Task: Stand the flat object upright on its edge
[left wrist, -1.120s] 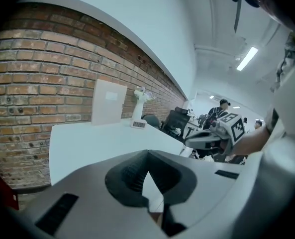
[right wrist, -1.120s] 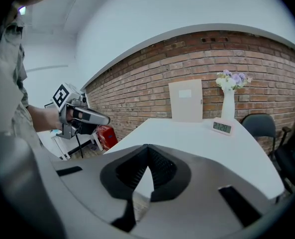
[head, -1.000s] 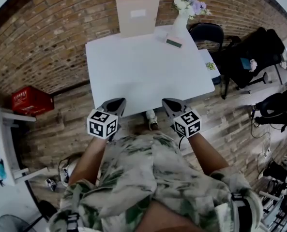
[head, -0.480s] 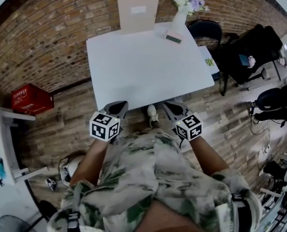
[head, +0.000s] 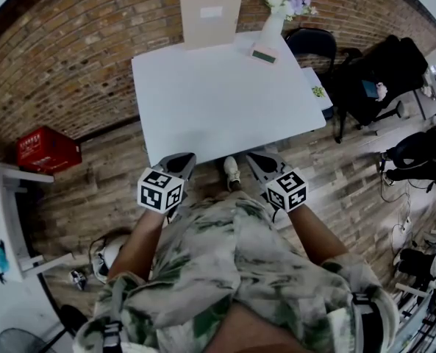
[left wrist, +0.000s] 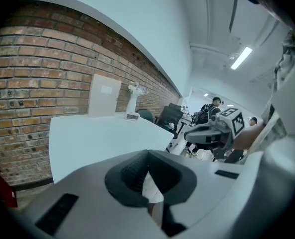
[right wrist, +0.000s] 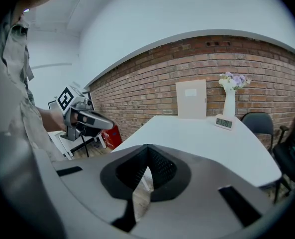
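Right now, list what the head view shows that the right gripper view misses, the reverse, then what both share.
Head view only: a shoe by the white table's near edge, and the right gripper's marker cube. Right gripper view only: that gripper's jaws together, nothing between. Both: the table, beige board standing against the brick wall, vase, clock, left gripper.

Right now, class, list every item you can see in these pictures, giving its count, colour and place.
table: one, white, centre.
flat panel: one, beige, upright at table's far edge, against brick wall.
vase: one, white, holding pale flowers, table's far right corner.
clock: one, white, beside the vase.
chair: one, black, beyond the table's right corner.
crate: one, red, on floor, left of table.
left gripper: one, grey, shut, empty, before table's near edge.
right gripper: one, grey, shut, empty, before table's near edge.
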`<move>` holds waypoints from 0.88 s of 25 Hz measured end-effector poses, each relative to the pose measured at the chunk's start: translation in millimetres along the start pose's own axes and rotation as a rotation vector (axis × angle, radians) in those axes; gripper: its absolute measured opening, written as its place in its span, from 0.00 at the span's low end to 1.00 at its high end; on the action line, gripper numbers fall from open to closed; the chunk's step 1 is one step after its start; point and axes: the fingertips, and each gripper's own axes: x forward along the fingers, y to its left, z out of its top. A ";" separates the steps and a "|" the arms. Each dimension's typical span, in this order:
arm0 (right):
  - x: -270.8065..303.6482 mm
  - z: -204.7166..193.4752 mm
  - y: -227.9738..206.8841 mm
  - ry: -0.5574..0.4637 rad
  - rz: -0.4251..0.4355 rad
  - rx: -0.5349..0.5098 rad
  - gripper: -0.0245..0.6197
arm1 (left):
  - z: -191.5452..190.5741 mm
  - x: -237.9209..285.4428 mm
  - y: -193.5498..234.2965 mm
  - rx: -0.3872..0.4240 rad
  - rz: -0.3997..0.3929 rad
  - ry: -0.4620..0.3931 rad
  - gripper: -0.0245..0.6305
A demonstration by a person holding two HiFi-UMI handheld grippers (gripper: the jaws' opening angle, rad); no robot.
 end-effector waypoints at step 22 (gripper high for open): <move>12.1 4.1 11.6 0.026 0.019 -0.042 0.07 | -16.4 -6.7 12.3 -0.030 -0.003 0.013 0.07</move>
